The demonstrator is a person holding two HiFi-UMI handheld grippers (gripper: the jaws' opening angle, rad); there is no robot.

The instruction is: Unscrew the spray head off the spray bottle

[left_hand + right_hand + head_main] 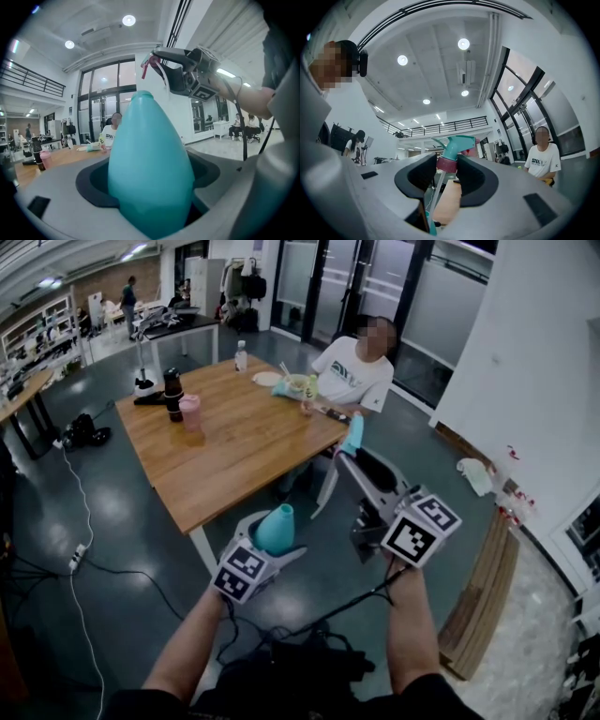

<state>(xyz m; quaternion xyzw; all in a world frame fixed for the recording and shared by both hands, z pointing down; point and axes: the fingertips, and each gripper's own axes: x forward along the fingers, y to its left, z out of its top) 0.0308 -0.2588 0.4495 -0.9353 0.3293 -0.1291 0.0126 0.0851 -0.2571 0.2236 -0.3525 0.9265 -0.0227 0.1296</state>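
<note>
The bottle (276,527) stands in the lower middle of the head view, clamped by its body between the jaws of the left gripper (270,554), and its neck at the top is open with nothing on it. The spray head (458,143) is apart from it, higher and to the right in the head view; there the jaws of the right gripper (352,457) are closed on its pink collar (446,164), and the thin tube (433,197) runs down between them. I judge that the unscrewing itself is done, and what is left is at most to put the two parts down.
</note>
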